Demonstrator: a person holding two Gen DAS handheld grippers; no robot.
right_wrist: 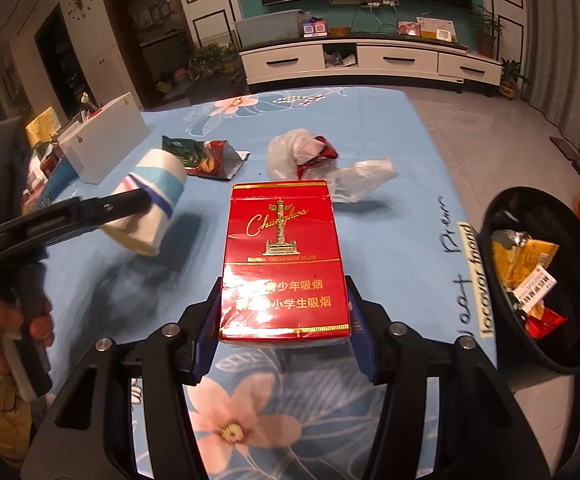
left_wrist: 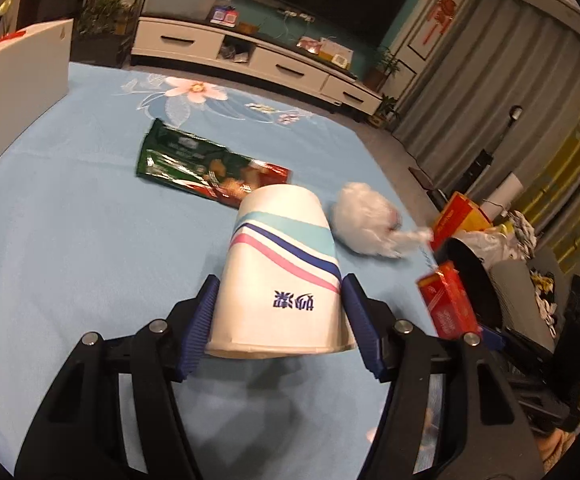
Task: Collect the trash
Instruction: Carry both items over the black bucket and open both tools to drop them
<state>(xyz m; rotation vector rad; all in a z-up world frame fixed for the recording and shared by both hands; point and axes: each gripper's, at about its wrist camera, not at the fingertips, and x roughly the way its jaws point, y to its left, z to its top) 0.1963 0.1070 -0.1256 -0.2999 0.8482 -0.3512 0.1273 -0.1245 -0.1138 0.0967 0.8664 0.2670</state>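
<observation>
While my left gripper (left_wrist: 278,312) clamps its blue pads against the sides of a white paper cup (left_wrist: 280,276) with teal, navy and pink stripes, held lifted over the blue floral tablecloth (left_wrist: 70,220), my right gripper (right_wrist: 284,316) is closed on a red cigarette pack (right_wrist: 284,260). Farther back on the cloth lie a green snack wrapper (left_wrist: 206,166) and a crumpled plastic bag (right_wrist: 326,164). Off the table's right edge sits a black bin (right_wrist: 546,280) with wrappers inside.
</observation>
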